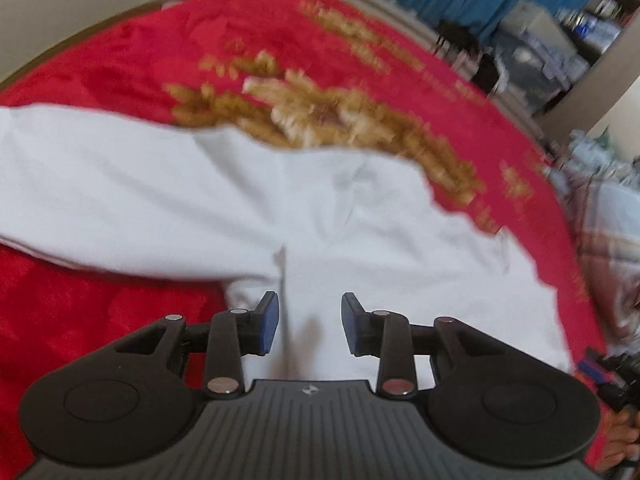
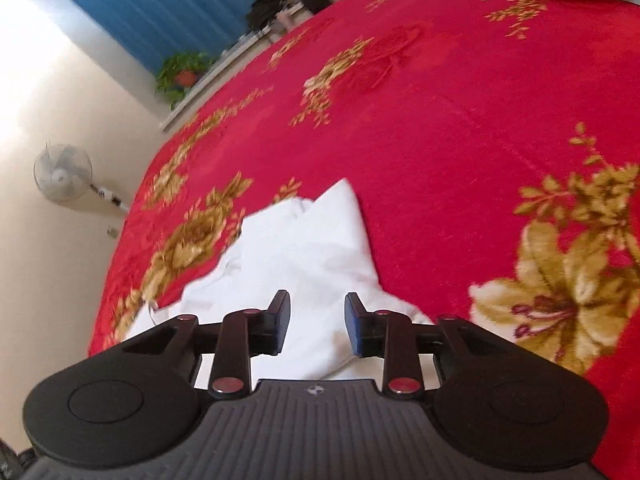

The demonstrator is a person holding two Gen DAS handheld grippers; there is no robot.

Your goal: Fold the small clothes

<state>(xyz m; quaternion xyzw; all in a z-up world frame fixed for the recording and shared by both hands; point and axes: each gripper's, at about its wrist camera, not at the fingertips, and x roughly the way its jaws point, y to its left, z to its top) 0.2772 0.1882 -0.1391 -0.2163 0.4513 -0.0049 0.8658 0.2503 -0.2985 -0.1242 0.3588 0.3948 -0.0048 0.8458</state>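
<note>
In the left wrist view, the white garment (image 1: 248,208) lies spread on the red blanket (image 1: 120,64) with gold flowers. It fills the middle of the frame from the left edge almost to the right edge. The left gripper (image 1: 310,324) hangs over the lower part of the cloth. Its two fingers are spread apart and nothing is pinched between them; white cloth shows in the gap. A thin seam runs down the cloth just by the left finger (image 1: 269,322). This view is blurry, so I cannot tell if the fingertips touch the cloth or float above it. Bare red blanket lies at the lower left and across the top. At the far right edge a plaid cloth (image 1: 612,216) and a bit of a hand (image 1: 622,440) are cut off.

In the right wrist view, the same white garment (image 2: 304,248) lies in the lower middle, bunched, with a pointed corner sticking toward the upper middle. The right gripper (image 2: 317,326) is over its near part. Its fingers are apart too, holding nothing. The gripper body hides the cloth's near edge. A fan (image 2: 62,174) stands by the wall at the left. To the right there is lots of open red blanket with a big gold flower (image 2: 560,280).
</note>
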